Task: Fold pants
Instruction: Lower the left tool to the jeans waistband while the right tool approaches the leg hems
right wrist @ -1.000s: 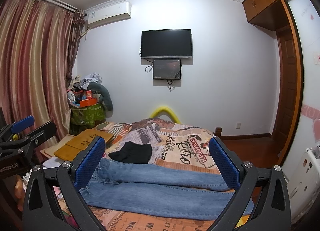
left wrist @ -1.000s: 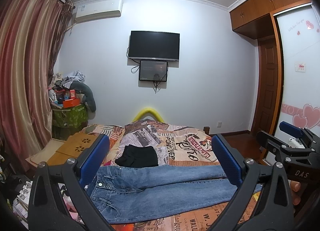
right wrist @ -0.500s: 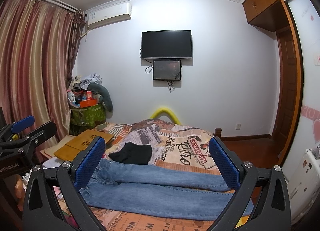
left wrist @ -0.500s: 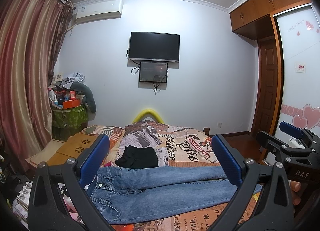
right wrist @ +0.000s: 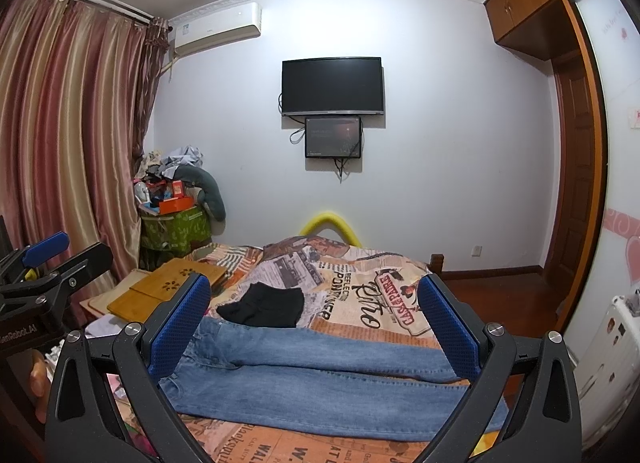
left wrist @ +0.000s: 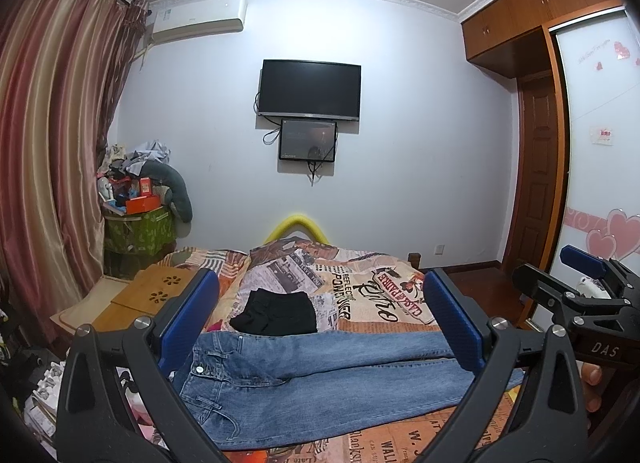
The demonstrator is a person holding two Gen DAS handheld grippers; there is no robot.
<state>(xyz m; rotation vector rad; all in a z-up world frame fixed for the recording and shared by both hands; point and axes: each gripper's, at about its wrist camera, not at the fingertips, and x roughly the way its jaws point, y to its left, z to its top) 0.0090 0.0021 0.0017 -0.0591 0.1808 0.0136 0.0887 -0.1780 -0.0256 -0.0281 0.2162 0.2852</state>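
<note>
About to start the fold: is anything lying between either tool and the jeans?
Nothing visible does. Both the left tool and right tool hang open over the jeans, which lie flat; the black garment sits behind them, beyond the waistband.

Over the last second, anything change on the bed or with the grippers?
Nothing visibly changed. The jeans lie flat and unfolded across the bed, the black garment behind them. The left gripper and the right gripper hover open above the jeans, holding nothing.
</note>
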